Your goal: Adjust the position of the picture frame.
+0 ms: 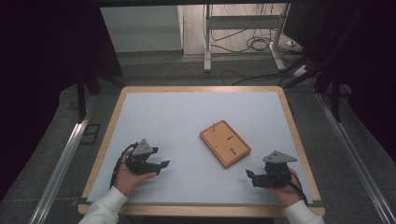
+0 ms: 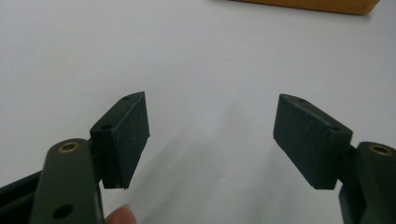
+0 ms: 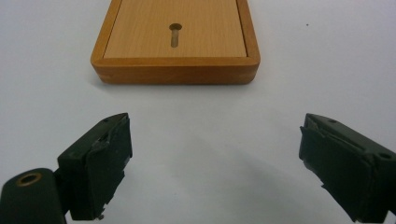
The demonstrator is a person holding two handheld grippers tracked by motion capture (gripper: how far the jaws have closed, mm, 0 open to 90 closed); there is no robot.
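One wooden board (image 1: pixel 225 143) is laid flat on the counter (image 1: pixel 154 116), right of centre, with one peg (image 1: pixel 213 126) and two slots seen. Two grippers: left gripper (image 1: pixel 159 158) and right gripper (image 1: pixel 251 176), fingers spread wide, nothing held.

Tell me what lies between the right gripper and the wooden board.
Nothing: in the right gripper view, only bare white table surface separates the open right gripper from the wooden board; the high view agrees.
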